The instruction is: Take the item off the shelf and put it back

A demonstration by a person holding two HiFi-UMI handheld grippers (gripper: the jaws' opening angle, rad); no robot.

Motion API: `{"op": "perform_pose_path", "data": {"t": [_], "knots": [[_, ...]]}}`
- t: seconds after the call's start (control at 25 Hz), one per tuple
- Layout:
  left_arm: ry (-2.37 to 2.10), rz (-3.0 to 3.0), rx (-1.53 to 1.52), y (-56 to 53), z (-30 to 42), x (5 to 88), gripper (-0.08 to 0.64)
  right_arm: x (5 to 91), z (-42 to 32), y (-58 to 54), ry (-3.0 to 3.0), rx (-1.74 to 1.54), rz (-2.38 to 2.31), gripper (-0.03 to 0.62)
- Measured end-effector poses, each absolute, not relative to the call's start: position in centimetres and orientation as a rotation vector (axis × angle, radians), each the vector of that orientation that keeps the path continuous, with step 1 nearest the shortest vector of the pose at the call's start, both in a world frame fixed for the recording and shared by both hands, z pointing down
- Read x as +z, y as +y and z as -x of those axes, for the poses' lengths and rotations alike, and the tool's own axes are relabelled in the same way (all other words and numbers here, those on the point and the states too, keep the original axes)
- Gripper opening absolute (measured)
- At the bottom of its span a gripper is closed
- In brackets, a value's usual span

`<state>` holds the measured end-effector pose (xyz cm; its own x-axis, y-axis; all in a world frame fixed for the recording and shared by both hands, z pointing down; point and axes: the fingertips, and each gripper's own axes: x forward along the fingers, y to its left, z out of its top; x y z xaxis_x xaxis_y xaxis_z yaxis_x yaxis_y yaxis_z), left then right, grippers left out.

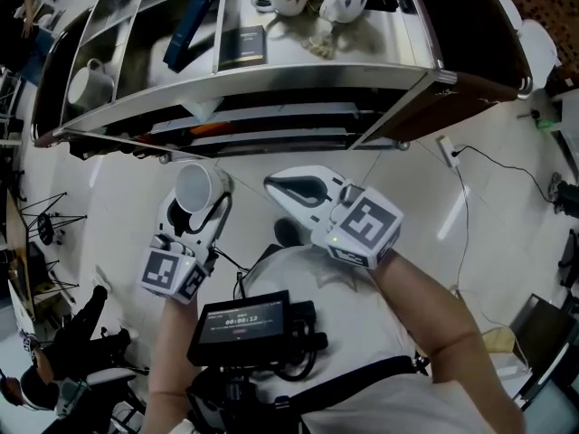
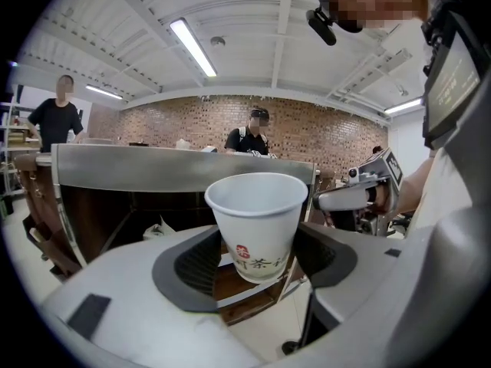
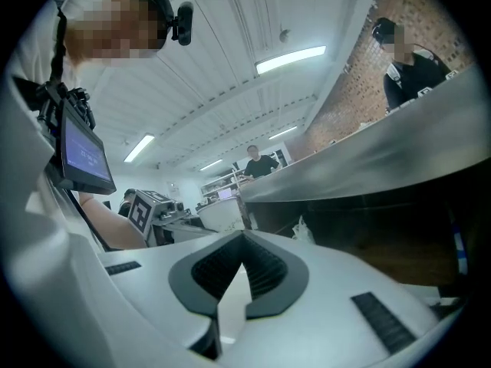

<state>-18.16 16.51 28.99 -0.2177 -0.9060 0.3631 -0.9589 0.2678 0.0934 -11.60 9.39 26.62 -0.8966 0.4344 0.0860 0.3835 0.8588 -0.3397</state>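
The paper cup (image 2: 257, 213) stands upright, gripped by its lower wall between the wide-set jaws of the left gripper (image 2: 259, 257), out in front of the steel shelf (image 1: 271, 80) and clear of it. Such a thin wall could buckle under a harder squeeze or slip from a slacker one. The right gripper (image 3: 244, 244), jaws closed on nothing, offers no support, and on the way back the rim might clip the shelf edge.

The right tool (image 3: 244, 236) fills the lower frame, its dark ribbed pads (image 3: 265, 271) meeting at the tips with nothing between them. Beyond it and to its right runs a metal shelf (image 3: 368, 167), dark underneath. To its left the left tool (image 3: 157, 209) shows its square-marker cube, with a small screen (image 3: 84, 156) above.
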Motion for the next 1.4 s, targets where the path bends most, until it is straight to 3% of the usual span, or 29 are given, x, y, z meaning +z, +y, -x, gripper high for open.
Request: {"op": "perform_pose_path", "data": {"t": [1.4], "knots": [[-2.103,-1.713,0.461,1.8,21.5,43.7,0.318,35.6,3.3,0.8,-2.819,0.747,0.206,0.005]]}}
